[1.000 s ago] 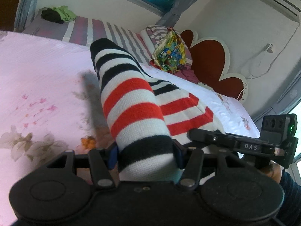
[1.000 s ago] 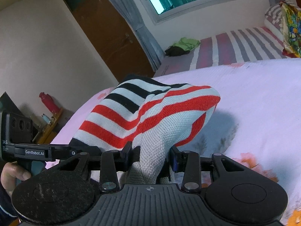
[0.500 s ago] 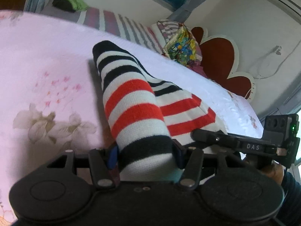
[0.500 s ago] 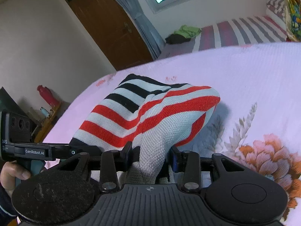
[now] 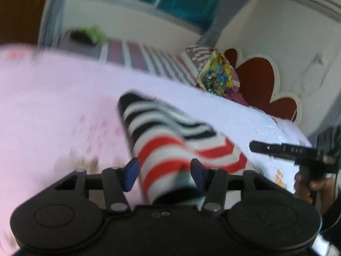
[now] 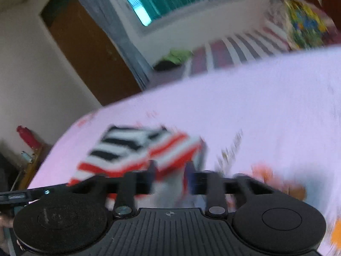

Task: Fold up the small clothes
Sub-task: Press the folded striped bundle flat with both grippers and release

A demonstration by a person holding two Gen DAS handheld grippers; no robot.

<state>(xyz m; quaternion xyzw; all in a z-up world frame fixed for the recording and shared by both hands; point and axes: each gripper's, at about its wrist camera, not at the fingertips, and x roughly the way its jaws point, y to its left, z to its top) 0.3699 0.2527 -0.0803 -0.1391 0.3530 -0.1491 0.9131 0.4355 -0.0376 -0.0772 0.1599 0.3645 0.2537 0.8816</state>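
Note:
A knitted garment with black, white and red stripes (image 5: 162, 132) lies folded over on the pink flowered bedsheet (image 5: 53, 106). One end of it runs back between the blue pads of my left gripper (image 5: 164, 175), whose jaws are closing on the cloth. In the right wrist view the same garment (image 6: 127, 145) lies low on the sheet (image 6: 255, 106). Its near edge sits between the fingers of my right gripper (image 6: 170, 170), whose jaws are also closing on it. Both views are blurred. My right gripper (image 5: 283, 149) shows at the right of the left wrist view, held by a hand (image 5: 309, 183).
Beyond the sheet lies a striped mattress (image 5: 136, 55) with green and dark clothes (image 5: 89, 36) on it. A colourful pillow (image 5: 217, 74) leans by a red headboard (image 5: 255, 81). A brown door (image 6: 85, 53) and a red bottle (image 6: 25, 134) are at the left.
Both grippers have moved and the pictures are now smeared. The garment has sunk onto the sheet and looks smaller and farther off in the right wrist view. The right jaws stand narrower.

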